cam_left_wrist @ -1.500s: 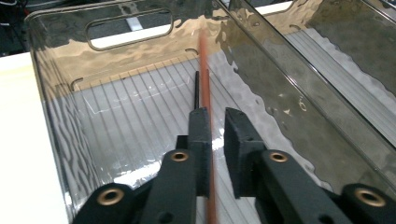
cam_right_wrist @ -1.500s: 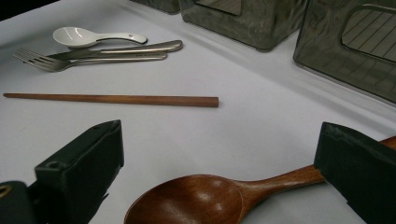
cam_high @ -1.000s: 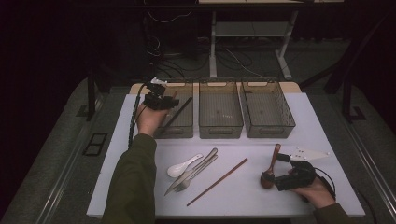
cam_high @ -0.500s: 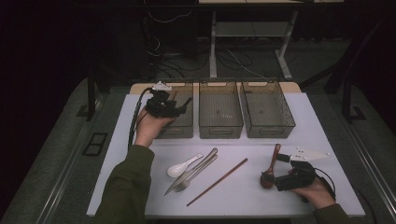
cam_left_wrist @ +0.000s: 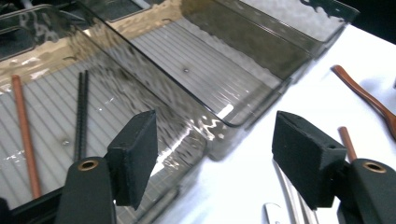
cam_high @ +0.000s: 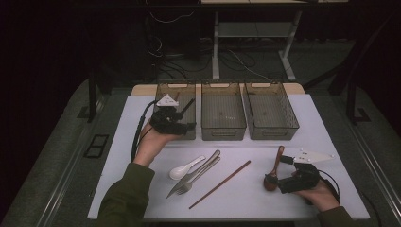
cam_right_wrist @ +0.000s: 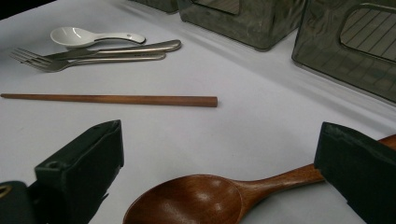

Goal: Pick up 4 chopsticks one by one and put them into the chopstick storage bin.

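1. The white bench (cam_high: 326, 123) carries three smoked clear plastic bins in a row at twelve o'clock; loose cutlery lies toward six.
2. The left-hand bin (cam_high: 166, 90) already holds a brown stick and a pair of dark chopsticks (cam_left_wrist: 82, 112), seen in the left gripper view.
3. The left tongs (cam_high: 172, 118) hover at that bin's near rim, jaws spread wide and empty.
4. The right tongs (cam_high: 279, 182) rest at about four o'clock on the bench, jaws wide apart around the brown wooden spoon (cam_right_wrist: 205, 198), not yet closed on it.
5. The spoon lies flat, bowl toward the person and handle toward twelve.
6. To grip well, I would close on the neck just behind the bowl, jaws square across it, and lift level.
7. A single brown wooden chopstick (cam_high: 220, 184) lies near, at the spoon's nine o'clock; keep clear of it.
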`<state>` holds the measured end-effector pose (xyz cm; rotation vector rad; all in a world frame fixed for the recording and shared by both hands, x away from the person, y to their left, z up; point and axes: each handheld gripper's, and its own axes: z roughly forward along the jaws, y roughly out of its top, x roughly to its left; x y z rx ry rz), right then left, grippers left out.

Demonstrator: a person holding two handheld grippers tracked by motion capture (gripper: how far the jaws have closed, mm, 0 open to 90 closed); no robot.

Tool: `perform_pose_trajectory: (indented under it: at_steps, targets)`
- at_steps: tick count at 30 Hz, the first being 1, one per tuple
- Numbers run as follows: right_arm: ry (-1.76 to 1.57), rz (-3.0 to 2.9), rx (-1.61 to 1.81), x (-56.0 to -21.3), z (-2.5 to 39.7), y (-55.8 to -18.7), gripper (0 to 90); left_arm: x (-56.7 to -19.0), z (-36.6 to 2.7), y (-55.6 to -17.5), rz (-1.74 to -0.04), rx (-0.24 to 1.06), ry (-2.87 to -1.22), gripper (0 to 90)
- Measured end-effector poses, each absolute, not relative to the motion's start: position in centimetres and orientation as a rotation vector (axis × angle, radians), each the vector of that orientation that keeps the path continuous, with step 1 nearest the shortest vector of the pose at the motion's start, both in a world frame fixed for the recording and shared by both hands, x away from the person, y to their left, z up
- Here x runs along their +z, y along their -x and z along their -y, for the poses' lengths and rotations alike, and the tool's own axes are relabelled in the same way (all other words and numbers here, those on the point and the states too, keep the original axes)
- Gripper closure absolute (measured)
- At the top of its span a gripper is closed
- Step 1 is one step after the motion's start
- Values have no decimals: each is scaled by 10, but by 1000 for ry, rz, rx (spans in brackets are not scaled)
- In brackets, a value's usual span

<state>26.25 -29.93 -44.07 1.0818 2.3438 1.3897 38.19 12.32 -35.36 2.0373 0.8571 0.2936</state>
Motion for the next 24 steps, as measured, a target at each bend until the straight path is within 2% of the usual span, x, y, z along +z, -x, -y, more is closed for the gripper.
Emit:
perform_pose_trajectory:
  at_steps: [15,24]
  targets:
    - [-1078,-2348,1388,-441,299,-262,13,-369,-104,-336,-801,252,-2033,281]
    - [-1074,-2346,1387,-441,299,-262,13,-385,-94,-312,-780,240,-2044,303]
